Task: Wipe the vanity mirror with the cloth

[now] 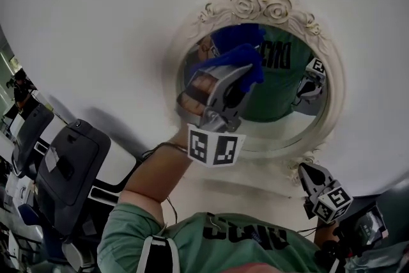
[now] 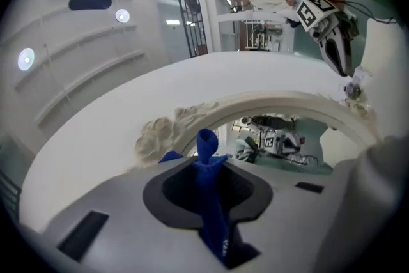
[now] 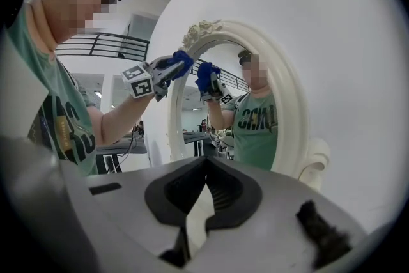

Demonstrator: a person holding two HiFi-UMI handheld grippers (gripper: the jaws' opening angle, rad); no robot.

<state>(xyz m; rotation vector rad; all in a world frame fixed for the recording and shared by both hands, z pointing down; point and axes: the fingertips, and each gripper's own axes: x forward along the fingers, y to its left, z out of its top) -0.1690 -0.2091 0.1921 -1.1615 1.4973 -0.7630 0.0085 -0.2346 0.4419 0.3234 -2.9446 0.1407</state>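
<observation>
Head cam faces the vanity mirror (image 1: 281, 102) close up; left gripper cam's right against it, right's further back (all share it).

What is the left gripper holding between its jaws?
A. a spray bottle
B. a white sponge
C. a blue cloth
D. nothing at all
C: in the left gripper view, the left gripper has its jaws shut on the blue cloth, up by the top of the vanity mirror.
</observation>
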